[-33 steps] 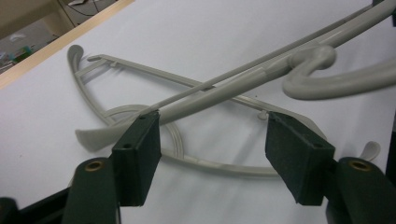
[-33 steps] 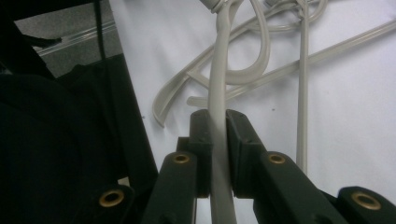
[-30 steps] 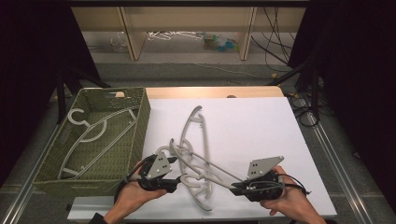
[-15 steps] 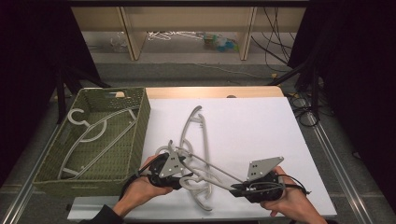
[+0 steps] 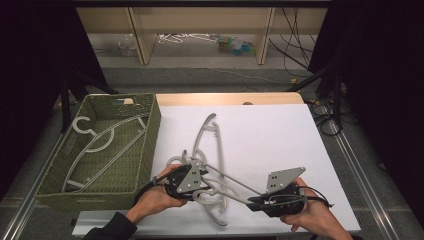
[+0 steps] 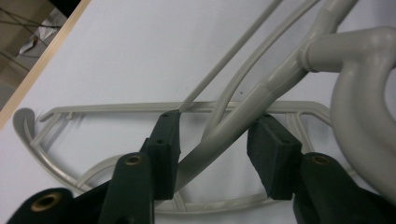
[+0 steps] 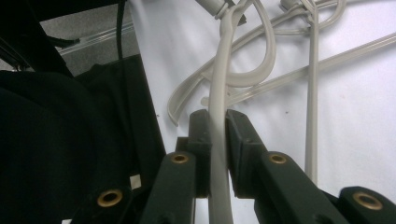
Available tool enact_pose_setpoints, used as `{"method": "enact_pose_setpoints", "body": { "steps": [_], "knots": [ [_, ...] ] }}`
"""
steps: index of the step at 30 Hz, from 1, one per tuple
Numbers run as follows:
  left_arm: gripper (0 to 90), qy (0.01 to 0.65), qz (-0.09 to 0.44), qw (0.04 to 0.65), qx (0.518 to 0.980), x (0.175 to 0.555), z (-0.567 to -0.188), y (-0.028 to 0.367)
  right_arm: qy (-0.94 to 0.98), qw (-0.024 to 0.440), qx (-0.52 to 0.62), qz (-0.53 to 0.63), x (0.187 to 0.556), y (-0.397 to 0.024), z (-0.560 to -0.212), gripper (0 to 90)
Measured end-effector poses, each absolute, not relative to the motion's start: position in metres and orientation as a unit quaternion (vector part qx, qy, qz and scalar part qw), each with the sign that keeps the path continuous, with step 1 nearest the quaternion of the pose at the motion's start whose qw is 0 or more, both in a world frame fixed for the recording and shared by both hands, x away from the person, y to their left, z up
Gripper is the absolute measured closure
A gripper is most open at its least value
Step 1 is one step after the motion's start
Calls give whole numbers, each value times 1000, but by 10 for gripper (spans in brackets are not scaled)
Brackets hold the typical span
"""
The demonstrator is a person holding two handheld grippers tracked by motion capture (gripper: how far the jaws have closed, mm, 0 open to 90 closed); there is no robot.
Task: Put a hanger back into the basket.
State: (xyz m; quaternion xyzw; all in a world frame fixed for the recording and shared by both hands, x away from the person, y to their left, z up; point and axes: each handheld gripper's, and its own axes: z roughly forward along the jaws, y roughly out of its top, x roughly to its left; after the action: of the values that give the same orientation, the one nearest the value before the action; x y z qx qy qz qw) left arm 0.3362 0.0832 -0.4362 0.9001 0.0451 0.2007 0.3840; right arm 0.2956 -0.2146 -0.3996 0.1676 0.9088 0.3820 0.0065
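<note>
Several grey plastic hangers lie tangled on the white table top (image 5: pixel 280 135). My right gripper (image 5: pixel 253 202) (image 7: pixel 218 119) is shut on one thin arm of a hanger (image 5: pixel 230 182) (image 7: pixel 219 84) at the front right. My left gripper (image 5: pixel 200 186) (image 6: pixel 219 135) is at the hook end of the tangle. Its jaws have just been closing and stand either side of a thick hanger arm (image 6: pixel 243 112). The left pad (image 6: pixel 166 140) touches the arm and the right pad (image 6: pixel 273 149) stands clear of it. Another hanger (image 5: pixel 210 135) (image 6: pixel 116 108) lies flat behind them.
A green wicker basket (image 5: pixel 150 145) stands at the left with one grey hanger (image 5: pixel 105 145) in it. A low shelf (image 5: pixel 195 37) holding more hangers runs along the back. Cables (image 5: pixel 325 115) hang off the table's right side.
My left gripper has moved right into the hanger tangle, and its jaws have narrowed around a hanger arm. The right gripper and its hanger have stayed put.
</note>
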Motion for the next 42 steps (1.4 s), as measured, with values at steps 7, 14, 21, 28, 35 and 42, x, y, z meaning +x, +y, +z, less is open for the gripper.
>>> {"method": "enact_pose_setpoints", "body": {
  "steps": [7,14,21,28,35,42],
  "knots": [
    [647,-25,227,353,907,334,-428,79,906,2,165,390,301,-220,-400,817],
    [701,-48,236,349,906,332,-413,79,901,0,155,404,311,-228,-400,796],
    [747,-30,213,357,909,331,-400,82,896,16,165,412,321,-232,-401,762],
    [762,-7,184,339,923,327,-395,80,900,19,172,400,327,-232,-406,726],
    [781,23,152,344,926,324,-393,78,890,41,204,405,330,-232,-407,578],
    [791,37,129,348,928,323,-391,81,887,53,215,404,331,-230,-407,474]
  ]
}}
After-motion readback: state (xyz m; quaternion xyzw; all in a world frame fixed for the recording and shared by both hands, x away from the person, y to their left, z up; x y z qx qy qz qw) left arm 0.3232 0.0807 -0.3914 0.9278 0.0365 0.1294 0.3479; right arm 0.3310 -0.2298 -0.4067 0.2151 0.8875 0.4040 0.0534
